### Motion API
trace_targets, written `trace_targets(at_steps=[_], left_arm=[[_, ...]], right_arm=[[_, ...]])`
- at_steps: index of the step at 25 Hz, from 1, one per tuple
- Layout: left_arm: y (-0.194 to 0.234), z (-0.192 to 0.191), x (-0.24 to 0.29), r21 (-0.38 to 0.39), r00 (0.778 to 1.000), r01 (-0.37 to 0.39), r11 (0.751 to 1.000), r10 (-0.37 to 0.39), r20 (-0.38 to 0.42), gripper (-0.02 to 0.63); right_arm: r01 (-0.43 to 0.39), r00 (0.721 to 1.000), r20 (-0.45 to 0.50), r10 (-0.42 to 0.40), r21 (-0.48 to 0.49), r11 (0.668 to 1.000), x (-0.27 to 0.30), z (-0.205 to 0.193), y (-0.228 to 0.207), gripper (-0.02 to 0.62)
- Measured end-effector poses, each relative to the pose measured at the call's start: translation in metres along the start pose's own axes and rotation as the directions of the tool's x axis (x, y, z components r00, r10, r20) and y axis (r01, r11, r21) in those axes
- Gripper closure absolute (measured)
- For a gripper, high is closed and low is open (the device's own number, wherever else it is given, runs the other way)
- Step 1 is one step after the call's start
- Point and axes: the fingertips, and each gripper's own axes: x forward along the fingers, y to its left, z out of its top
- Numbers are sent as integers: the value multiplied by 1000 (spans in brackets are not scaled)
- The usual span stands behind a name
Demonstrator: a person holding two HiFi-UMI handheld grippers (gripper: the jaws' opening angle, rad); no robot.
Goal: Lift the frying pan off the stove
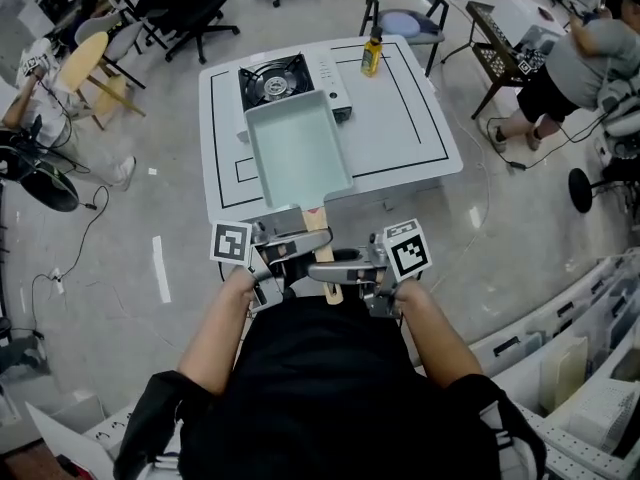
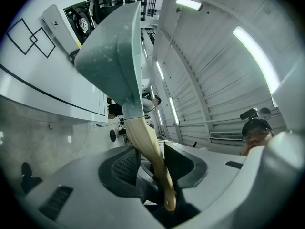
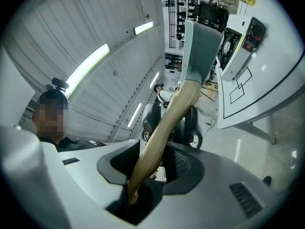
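Marker cubes (image 1: 231, 242) beside pan handle (image 1: 316, 218)

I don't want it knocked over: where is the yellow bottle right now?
In the head view, the yellow bottle stands upright near the white table's far edge, right of the portable gas stove and beyond the teal frying pan.

The frying pan (image 1: 295, 153) is showing pale mint green, speckled underneath, and its handle (image 1: 318, 223) is showing light tan wood. The bench (image 1: 420, 128) is showing white under thin black lines, the stove (image 1: 275, 78) a black burner in a white casing, the bottle (image 1: 371, 56) yellow. The left tongs (image 2: 151, 161) and right tongs (image 3: 153, 162) are wearing grey shells, black ribbed pads and black-and-white square markers.
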Motion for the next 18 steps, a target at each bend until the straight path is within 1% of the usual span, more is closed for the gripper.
trace_targets(at_steps=[3,7,12,18], left_arm=[[9,0,-21,-19,999,-25,1000,25,-29,448],[10,3,-42,-46,999,-10,999,8,-39,445],[14,11,-71,-63,996,-20,998,15,-86,442],[14,8,-84,-74,993,9,997,-18,-120,439]], right_arm=[[7,1000,-2,-7,-8,1000,20,-2,-10,437],[-4,999,34,3,25,1000,41,-1,-15,431],[36,999,31,-37,7,999,72,5,-25,428],[64,997,37,-64,-7,998,86,1,-30,425]])
